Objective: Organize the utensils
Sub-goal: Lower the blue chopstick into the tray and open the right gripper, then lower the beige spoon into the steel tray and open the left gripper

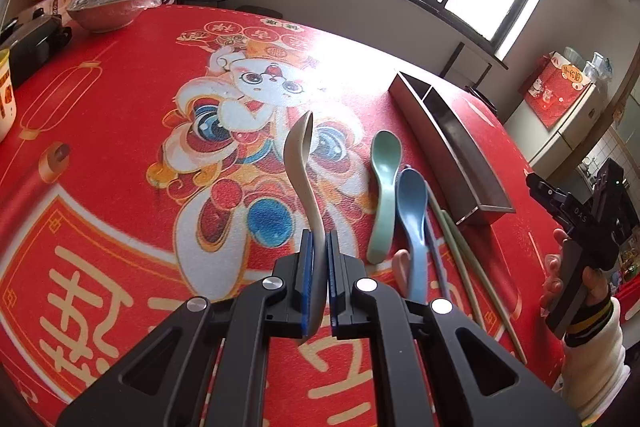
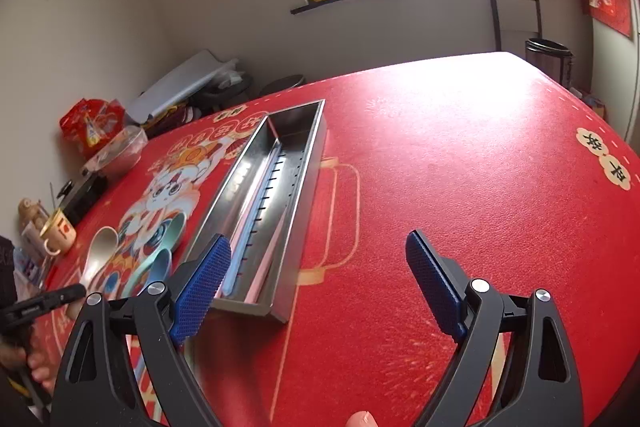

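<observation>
1. The left gripper [image 1: 319, 247] is clamped on the handle of a white spoon [image 1: 301, 163], lifted above the table [image 1: 120, 115].
2. The right gripper [image 2: 318, 283] stands wide apart, holding nothing, beside the metal tray [image 2: 308, 163].
3. Done, it seems: some chopsticks [image 2: 256, 211] lie in the tray.
4. Left: the green spoon [image 1: 383, 187], blue spoon [image 1: 414, 223] and more chopsticks [image 1: 468, 259] beside the tray.
5. Open tabletop lies right of the tray; its near edge is close.

Black left gripper [image 1: 319, 247] – blue textured pads [image 2: 204, 277], silver screws; white sleeve [image 1: 596, 359], yellow-and-black striped cuff.
</observation>
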`<action>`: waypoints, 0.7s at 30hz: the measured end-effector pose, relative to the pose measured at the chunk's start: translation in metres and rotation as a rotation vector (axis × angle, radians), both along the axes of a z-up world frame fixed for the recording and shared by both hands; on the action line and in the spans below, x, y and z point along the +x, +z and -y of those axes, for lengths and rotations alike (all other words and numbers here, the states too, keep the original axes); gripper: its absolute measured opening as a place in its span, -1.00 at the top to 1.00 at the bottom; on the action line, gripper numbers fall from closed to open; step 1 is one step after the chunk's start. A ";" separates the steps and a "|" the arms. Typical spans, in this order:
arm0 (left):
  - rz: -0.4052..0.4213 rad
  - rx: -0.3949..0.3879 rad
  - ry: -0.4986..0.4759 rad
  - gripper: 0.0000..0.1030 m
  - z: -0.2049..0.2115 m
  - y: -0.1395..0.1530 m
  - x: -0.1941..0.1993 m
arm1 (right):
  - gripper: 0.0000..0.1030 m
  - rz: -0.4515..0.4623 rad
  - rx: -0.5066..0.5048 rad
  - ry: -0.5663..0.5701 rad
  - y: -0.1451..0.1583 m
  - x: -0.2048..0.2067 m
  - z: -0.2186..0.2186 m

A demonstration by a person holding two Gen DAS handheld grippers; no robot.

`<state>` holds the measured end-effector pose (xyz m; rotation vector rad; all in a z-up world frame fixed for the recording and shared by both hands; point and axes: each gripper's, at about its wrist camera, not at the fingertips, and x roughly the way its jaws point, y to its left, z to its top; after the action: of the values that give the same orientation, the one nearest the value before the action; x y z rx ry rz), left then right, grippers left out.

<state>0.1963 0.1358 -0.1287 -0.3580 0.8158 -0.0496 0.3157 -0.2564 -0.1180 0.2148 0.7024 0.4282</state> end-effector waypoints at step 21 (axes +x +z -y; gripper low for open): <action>-0.068 -0.094 -0.186 0.87 0.167 0.015 0.161 | -0.69 -0.138 0.246 -0.058 -0.025 0.025 0.035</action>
<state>0.3572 -0.0308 -0.1140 -0.3737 0.9140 -0.2510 0.3412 -0.2913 -0.1426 0.4993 0.7760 0.4469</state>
